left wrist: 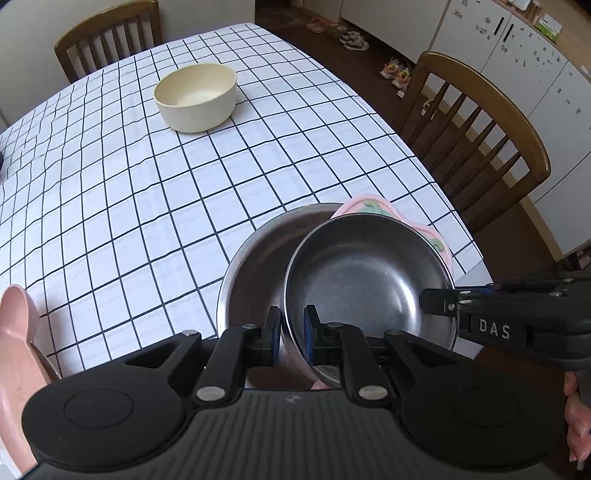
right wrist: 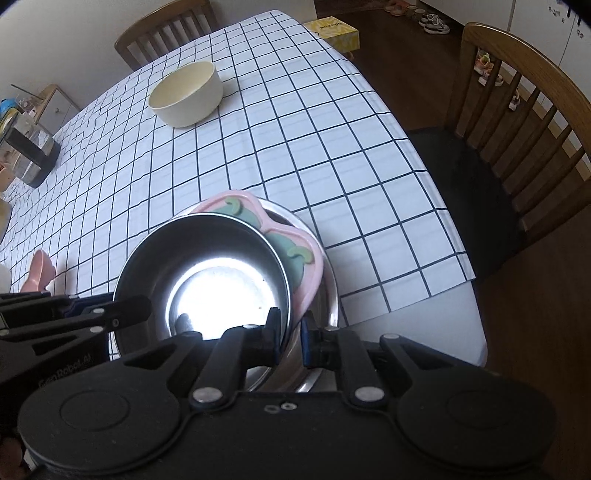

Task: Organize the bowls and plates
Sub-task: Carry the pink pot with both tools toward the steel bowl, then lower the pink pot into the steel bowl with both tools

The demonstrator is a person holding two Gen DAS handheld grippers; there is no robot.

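My left gripper (left wrist: 292,330) is shut on the near rim of a small steel bowl (left wrist: 369,273), held above a larger steel bowl (left wrist: 255,254). My right gripper (right wrist: 289,338) grips the same small bowl (right wrist: 207,277) at its rim; it shows from the right in the left wrist view (left wrist: 439,302). A pink plate with green shapes (right wrist: 291,240) lies under the small bowl, inside the larger steel bowl (right wrist: 330,295). A cream bowl (left wrist: 195,96) stands far back on the checked tablecloth (left wrist: 147,192), also in the right wrist view (right wrist: 186,94).
A pink dish (left wrist: 16,332) sits at the near left edge. Wooden chairs (left wrist: 476,136) stand to the right and behind the table. A dark container (right wrist: 31,151) stands at the left edge, a yellow box (right wrist: 334,31) past the far corner.
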